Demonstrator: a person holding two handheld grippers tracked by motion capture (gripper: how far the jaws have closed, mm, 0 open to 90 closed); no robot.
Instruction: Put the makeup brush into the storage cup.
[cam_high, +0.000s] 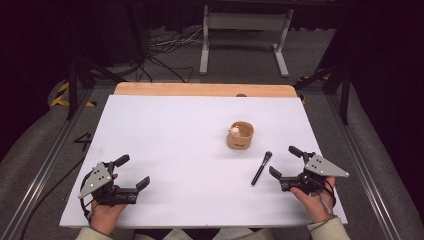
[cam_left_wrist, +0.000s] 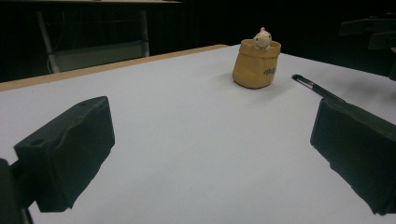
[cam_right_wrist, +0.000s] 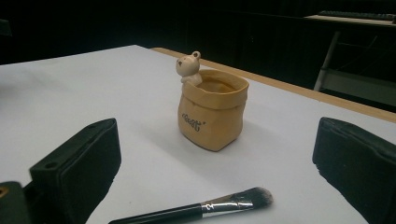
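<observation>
A tan sack-shaped pot (cam_high: 240, 135) (cam_left_wrist: 256, 63) (cam_right_wrist: 213, 109) with a small bear figure (cam_right_wrist: 189, 67) on its rim stands upright on the white table, right of the middle. A black makeup brush (cam_high: 261, 168) (cam_left_wrist: 317, 89) (cam_right_wrist: 196, 211) lies flat just in front of the pot. My right gripper (cam_high: 285, 162) (cam_right_wrist: 217, 179) rests at the front right, open, a little right of the brush. My left gripper (cam_high: 132, 171) (cam_left_wrist: 215, 158) rests at the front left, open and holding nothing.
The white table top (cam_high: 180, 145) has a wooden strip (cam_high: 205, 90) along its far edge. Beyond it stand a metal frame (cam_high: 245, 37) and cables on the floor (cam_high: 165, 50). Dark rails run along both sides of the table.
</observation>
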